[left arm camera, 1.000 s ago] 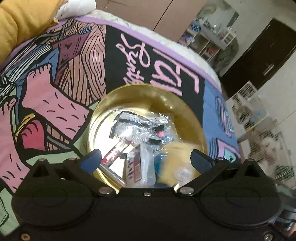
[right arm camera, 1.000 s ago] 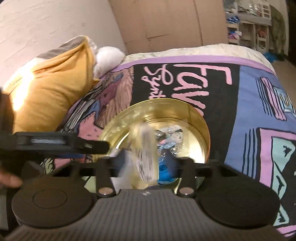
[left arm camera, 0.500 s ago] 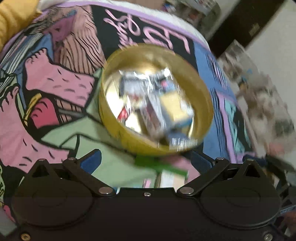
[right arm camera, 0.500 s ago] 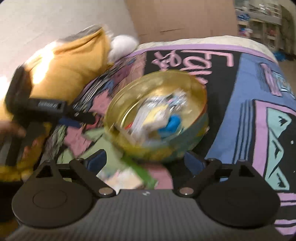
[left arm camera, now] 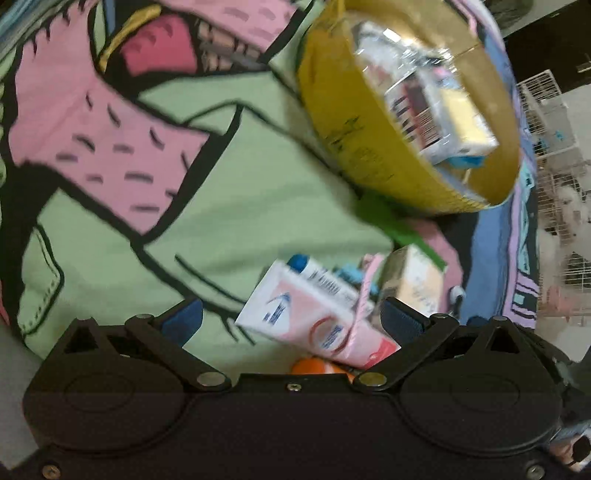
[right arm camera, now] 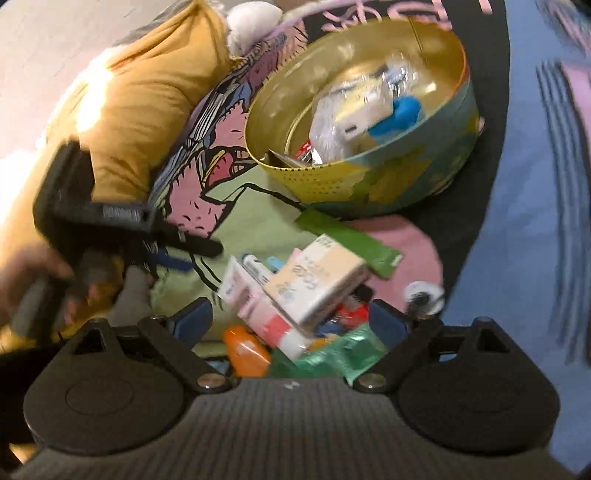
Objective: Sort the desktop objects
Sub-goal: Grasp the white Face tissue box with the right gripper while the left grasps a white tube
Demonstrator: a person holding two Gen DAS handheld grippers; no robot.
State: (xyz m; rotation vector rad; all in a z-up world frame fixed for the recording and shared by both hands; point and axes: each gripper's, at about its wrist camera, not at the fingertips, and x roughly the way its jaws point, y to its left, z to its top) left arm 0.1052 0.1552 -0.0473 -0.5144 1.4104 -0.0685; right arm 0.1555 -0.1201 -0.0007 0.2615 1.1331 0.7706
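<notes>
We saw the loose pile of small things lying on the bed, on the green patch of the printed bedspread (left arm camera: 258,192). In it a pink and white box (left arm camera: 314,314) lay tilted, with a cream box (right arm camera: 317,284) resting partly across it; an orange item (right arm camera: 245,350) and a green crinkled packet (right arm camera: 332,358) lay at the near side, a flat green strip (right arm camera: 351,240) at the far side, and a small white round piece (right arm camera: 424,293) just beside the pile. Several smaller bits under the boxes were too blurred for us to name.

Just beyond the pile, close to the green strip, stood the round gold tin (right arm camera: 321,184), upright on the bedspread. It held clear-wrapped packets (right arm camera: 332,125), a pale yellow block (left arm camera: 461,118) and a blue piece (right arm camera: 399,118).

Our right gripper (right arm camera: 291,319) pointed down at the pile with its jaws having just been opening; they stood wide, the boxes showing in the gap between them but with neither pad pressing on anything. Our left gripper (left arm camera: 291,317) was likewise spread wide over the pink and white box and held nothing. From the right wrist view we saw the left gripper from the side, with a hand (right arm camera: 33,280) around its handle, above the part of the bed nearer the head.

A mustard-yellow pillow (right arm camera: 155,92) lay toward the head of the bed, with something white (right arm camera: 255,22) behind it.
</notes>
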